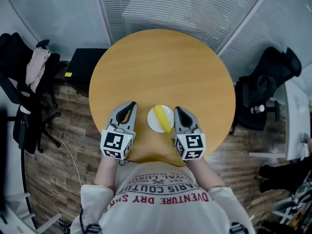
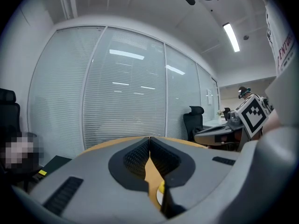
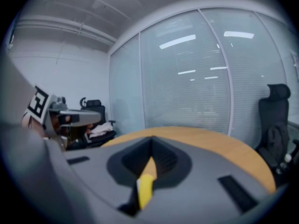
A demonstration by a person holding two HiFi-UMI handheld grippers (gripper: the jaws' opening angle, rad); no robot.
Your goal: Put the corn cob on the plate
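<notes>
In the head view a yellow corn cob [image 1: 162, 117] lies on a small white plate [image 1: 154, 123] near the front edge of the round wooden table [image 1: 161, 67]. My left gripper [image 1: 131, 104] hovers just left of the plate, shut and holding nothing. Just right of the plate my right gripper [image 1: 177, 109] is also shut and empty. In the left gripper view the closed jaws of the left gripper [image 2: 149, 138] leave a slit that shows a bit of the corn cob [image 2: 161, 187]. Past the right gripper [image 3: 152, 140], the right gripper view shows the corn cob [image 3: 145, 190] below the closed jaws.
Black office chairs stand left [image 1: 22, 89] and right [image 1: 268, 84] of the table. A black box [image 1: 85, 67] sits on the floor behind the table's left edge. Glass walls with blinds [image 1: 185, 6] close off the far side.
</notes>
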